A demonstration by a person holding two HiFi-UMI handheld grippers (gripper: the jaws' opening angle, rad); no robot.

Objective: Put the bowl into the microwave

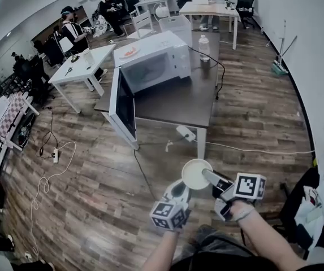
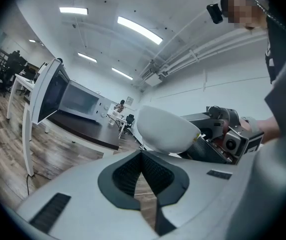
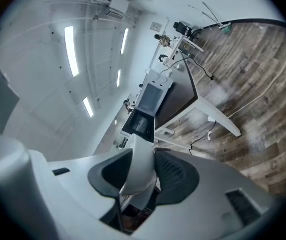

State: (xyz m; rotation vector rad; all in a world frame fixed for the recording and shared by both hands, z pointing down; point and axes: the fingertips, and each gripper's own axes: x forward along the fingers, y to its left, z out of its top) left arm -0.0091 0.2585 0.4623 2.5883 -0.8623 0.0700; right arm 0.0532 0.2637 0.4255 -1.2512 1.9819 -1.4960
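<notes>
The bowl (image 1: pixel 196 174), white and apparently empty, hangs in the air well short of the microwave (image 1: pixel 150 61), over the wood floor on the side that its open door (image 1: pixel 122 103) faces. The right gripper (image 1: pixel 210 176) is clamped on the bowl's rim, one pad inside the wall and one outside, so the bowl's whole weight hangs from one edge. The left gripper (image 1: pixel 178 192) sits just beside and below the bowl, jaws together with nothing between them; I cannot tell whether it touches the underside.

The likeliest failure is the bowl pivoting or sliding out of that thin rim grip on the way to the microwave, and closed jaws could only prop it. Nearer the microwave, the door juts out and could clip the bowl. A dark cable (image 1: pixel 141 171) on the floor below the microwave's table (image 1: pixel 190 103) could catch a foot
</notes>
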